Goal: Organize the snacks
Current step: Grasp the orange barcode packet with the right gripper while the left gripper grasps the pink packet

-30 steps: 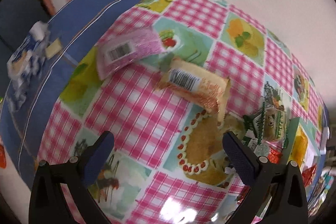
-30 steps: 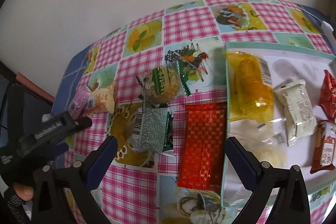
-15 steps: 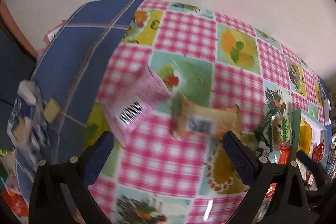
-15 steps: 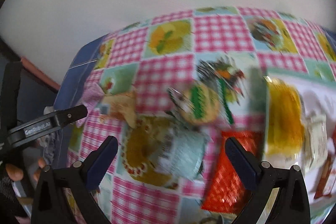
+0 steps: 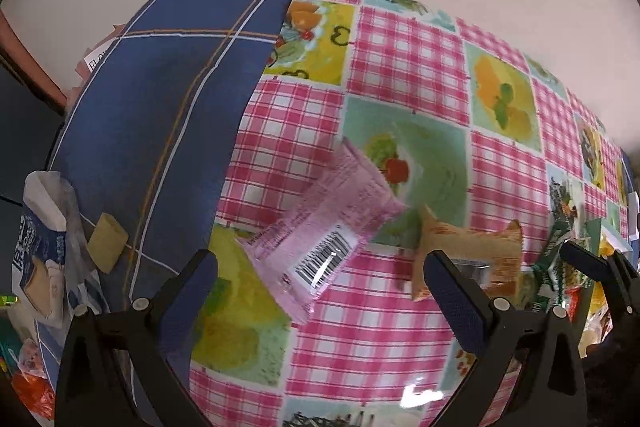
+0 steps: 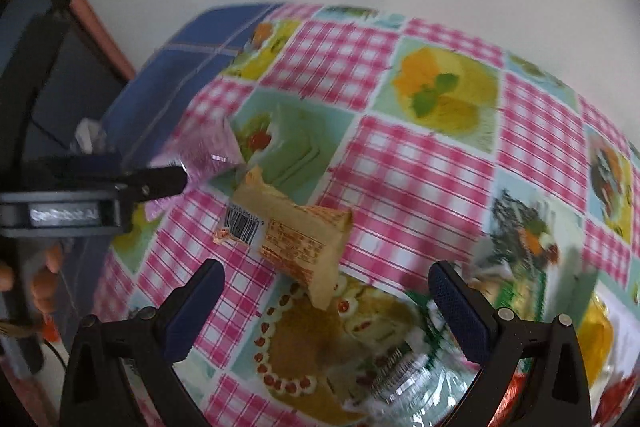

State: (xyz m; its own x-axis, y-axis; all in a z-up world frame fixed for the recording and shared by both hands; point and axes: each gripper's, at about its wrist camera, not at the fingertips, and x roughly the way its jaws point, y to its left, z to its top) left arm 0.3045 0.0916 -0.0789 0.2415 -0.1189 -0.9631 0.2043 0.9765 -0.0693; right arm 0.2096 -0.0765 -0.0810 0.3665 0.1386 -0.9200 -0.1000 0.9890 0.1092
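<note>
Fingers of the left gripper stand wide apart, clamped on nothing, with the pink snack packet lying flat on the table just ahead of and between their tips, barcode side up. Beside it, ahead of the right-hand finger, lies the tan snack packet, its near edge partly hidden by that finger.

On the right gripper the fingers are also spread and empty; the tan snack packet lies between them and just beyond their tips, barcode up. Farther ahead and to the left, the pink snack packet sits under the tip of the left gripper, which reaches in from the left edge. Below the right finger, blurred green wrappers lie close by.

A checked, fruit-printed cloth covers the table, and a blue cloth lies left of the fingers.
</note>
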